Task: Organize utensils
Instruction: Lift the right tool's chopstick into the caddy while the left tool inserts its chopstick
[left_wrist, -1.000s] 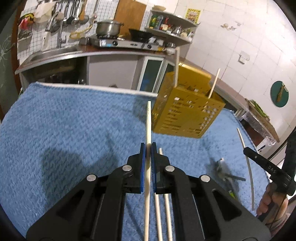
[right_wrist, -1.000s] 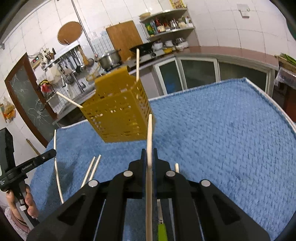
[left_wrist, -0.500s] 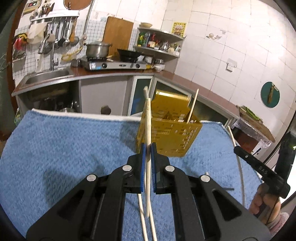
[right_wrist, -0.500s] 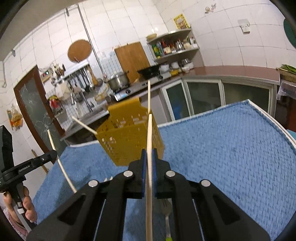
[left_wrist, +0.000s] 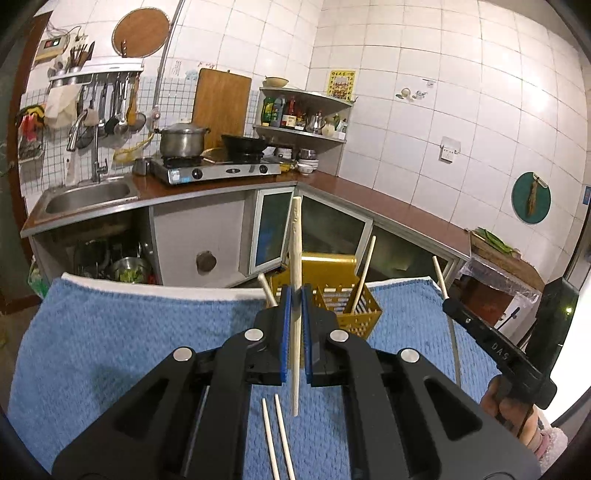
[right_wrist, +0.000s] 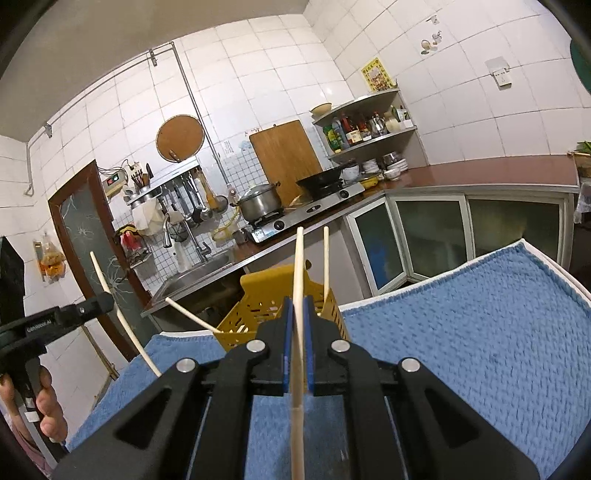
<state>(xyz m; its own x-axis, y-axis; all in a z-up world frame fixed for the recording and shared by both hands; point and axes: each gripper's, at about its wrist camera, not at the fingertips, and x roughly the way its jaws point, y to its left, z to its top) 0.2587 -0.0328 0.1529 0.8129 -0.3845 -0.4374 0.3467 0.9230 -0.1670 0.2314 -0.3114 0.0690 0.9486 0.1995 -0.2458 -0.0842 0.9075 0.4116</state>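
My left gripper (left_wrist: 294, 295) is shut on a pale wooden chopstick (left_wrist: 296, 258), held upright just in front of the yellow perforated utensil basket (left_wrist: 354, 301). Two chopsticks (left_wrist: 364, 273) stand in that basket. My right gripper (right_wrist: 298, 308) is shut on another chopstick (right_wrist: 298, 280), also upright before the basket (right_wrist: 258, 304). The right gripper with its chopstick (left_wrist: 441, 271) shows at the right of the left wrist view. The left gripper with its chopstick (right_wrist: 107, 291) shows at the left of the right wrist view.
A blue towel (left_wrist: 129, 339) covers the table (right_wrist: 480, 314). Two loose chopsticks (left_wrist: 275, 435) lie on it below my left gripper. Behind the table is a kitchen counter with a sink (left_wrist: 88, 192) and stove (left_wrist: 218, 171).
Both grippers have risen and tilted up with their chopsticks, so the basket now sits lower and farther in both views. Both stayed shut.
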